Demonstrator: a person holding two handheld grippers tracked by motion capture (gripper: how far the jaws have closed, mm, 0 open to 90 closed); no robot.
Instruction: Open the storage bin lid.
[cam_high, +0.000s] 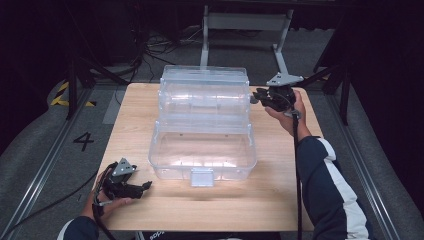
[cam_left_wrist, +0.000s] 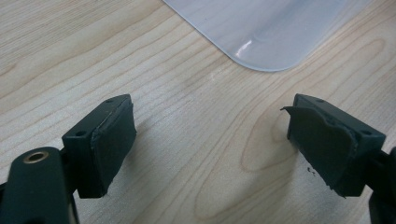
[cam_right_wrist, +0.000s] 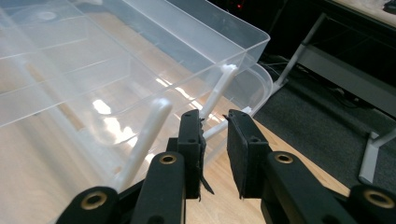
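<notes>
Pale wood-grain table (cam_high: 280, 190) stands on a dark floor with cables and metal stands behind it. At its middle sits a clear plastic storage box (cam_high: 202, 150), opened out in tiers, with a small latch at its near wall. The left gripper (cam_high: 146, 185) rests near the table's front left corner, beside the box, jaws spread wide and empty. The right gripper (cam_high: 256, 94) is at the box's far right side, jaws narrowly parted beside a white hinge arm (cam_right_wrist: 219, 91), gripping nothing.
</notes>
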